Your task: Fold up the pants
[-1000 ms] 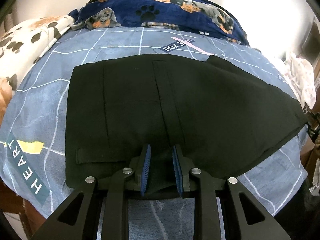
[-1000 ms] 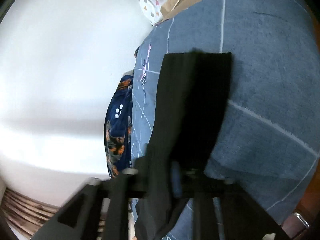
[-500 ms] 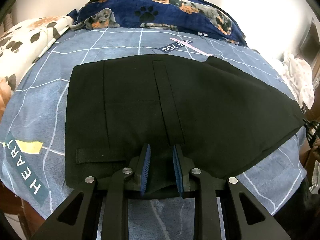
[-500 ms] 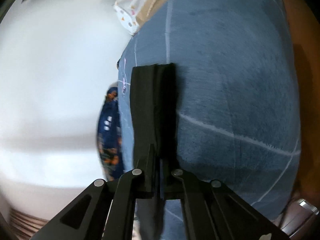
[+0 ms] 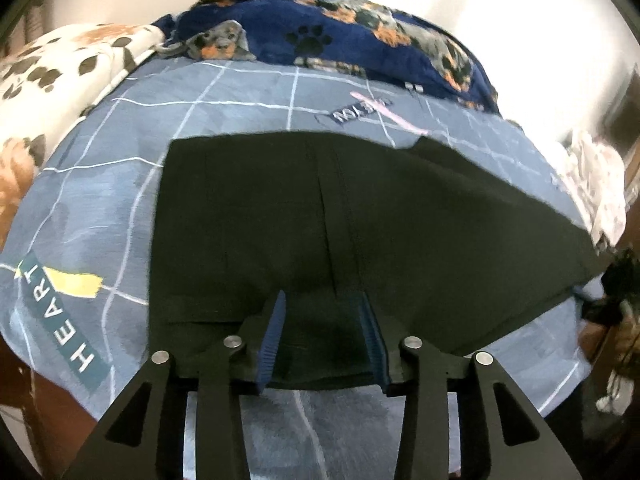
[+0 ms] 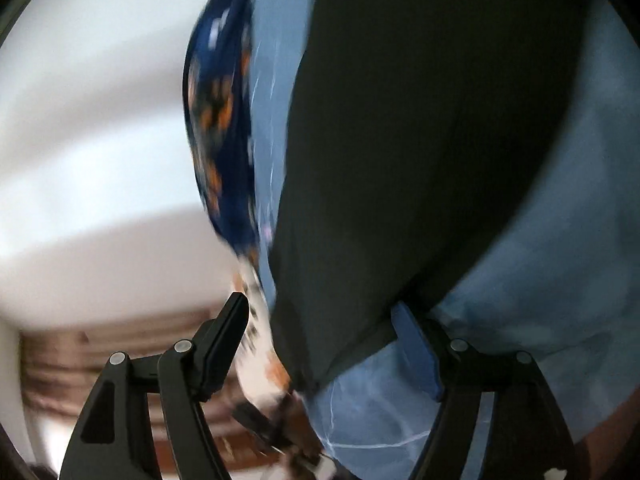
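Black pants (image 5: pixel 400 216) flat on bedsheet (image 5: pixel 120 160); both grippers' jaws just parted, gripping nothing.

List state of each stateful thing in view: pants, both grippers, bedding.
Black fabric pants: folded, lying flat on the bed, near edge between the left jaws.
Left gripper: jaws just opened, pads off the cloth.
Right gripper: jaws just opened wide, gripping nothing.
Blue grid-print bedsheet: spread smooth.
Navy dog-print blanket: bunched at the far edge.

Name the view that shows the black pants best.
The left wrist view: the black pants lie flat on the blue bedspread, nearly whole and sharp. The right wrist view shows the same pants only as a blurred dark mass.
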{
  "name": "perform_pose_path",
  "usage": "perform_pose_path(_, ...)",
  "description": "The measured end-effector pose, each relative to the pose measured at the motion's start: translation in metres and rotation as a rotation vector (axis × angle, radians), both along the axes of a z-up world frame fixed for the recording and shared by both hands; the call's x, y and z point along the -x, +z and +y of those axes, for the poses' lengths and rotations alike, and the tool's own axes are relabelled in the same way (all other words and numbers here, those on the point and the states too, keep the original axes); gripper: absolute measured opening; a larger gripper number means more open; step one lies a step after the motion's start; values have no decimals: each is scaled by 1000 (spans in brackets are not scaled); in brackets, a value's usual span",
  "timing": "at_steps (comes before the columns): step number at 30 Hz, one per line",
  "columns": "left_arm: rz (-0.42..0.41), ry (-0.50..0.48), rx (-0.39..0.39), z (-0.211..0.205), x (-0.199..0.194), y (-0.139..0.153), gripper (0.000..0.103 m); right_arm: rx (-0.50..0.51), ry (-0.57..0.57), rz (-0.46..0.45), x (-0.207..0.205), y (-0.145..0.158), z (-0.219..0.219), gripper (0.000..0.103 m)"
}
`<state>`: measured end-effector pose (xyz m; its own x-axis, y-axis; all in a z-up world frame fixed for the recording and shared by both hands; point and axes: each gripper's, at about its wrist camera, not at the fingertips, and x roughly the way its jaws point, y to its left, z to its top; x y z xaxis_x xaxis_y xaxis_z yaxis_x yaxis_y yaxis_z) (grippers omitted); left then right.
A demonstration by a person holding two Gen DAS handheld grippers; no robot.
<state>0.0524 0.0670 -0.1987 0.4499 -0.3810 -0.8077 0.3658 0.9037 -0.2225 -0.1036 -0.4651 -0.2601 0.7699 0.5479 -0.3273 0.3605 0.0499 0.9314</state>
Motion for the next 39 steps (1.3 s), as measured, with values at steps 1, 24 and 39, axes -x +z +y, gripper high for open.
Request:
perform_pose_path(1,-4,5,19,4,0,3,43,4,25,-5,-6,1,10,72)
perform_pose_path(24,-10,-43,-89,-3,2,-15,51,175,163,85,-33,-10,88,4)
perform_pose_path(39,-30,-53,-109,-6,3,-18,51,65,42,65,2,-8,28,33)
